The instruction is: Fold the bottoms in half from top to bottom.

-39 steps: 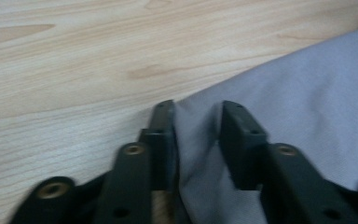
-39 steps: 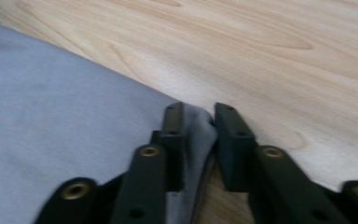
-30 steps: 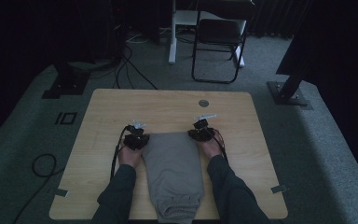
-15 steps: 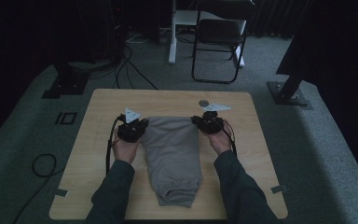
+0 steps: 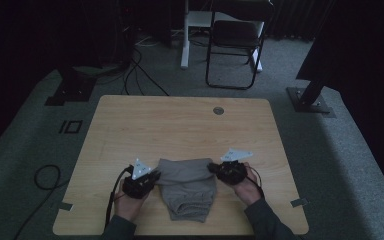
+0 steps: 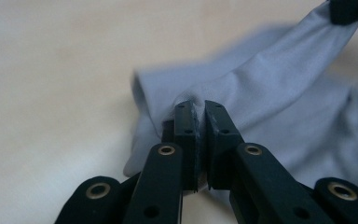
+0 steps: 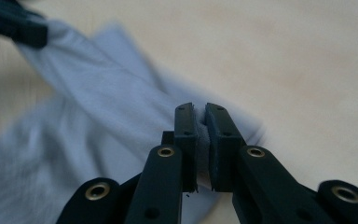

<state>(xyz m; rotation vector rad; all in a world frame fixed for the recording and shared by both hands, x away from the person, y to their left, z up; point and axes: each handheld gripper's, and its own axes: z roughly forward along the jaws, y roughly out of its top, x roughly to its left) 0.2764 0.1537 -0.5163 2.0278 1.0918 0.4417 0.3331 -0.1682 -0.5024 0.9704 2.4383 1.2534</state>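
Observation:
A grey garment (image 5: 189, 186) lies folded over on itself near the front edge of the wooden table (image 5: 180, 125). My left gripper (image 5: 153, 176) is shut on the garment's left top corner, and the cloth (image 6: 261, 98) is pinched between its jaws (image 6: 199, 109). My right gripper (image 5: 213, 169) is shut on the right top corner, with the cloth (image 7: 98, 93) clamped at its tips (image 7: 201, 111). The held edge stretches between both grippers, raised slightly over the lower layer. In each gripper view the other gripper shows at a top corner.
A round grommet (image 5: 218, 110) sits near the table's far edge. Behind the table stand a black chair (image 5: 235, 42) and a white post (image 5: 185, 35). Cables (image 5: 45, 177) trail on the grey floor at the left. A black stand base (image 5: 310, 100) sits at the right.
Both grippers pulled the garment's top edge back toward the person, folding it over the lower part. The garment now looks much shorter and sits nearer the front edge.

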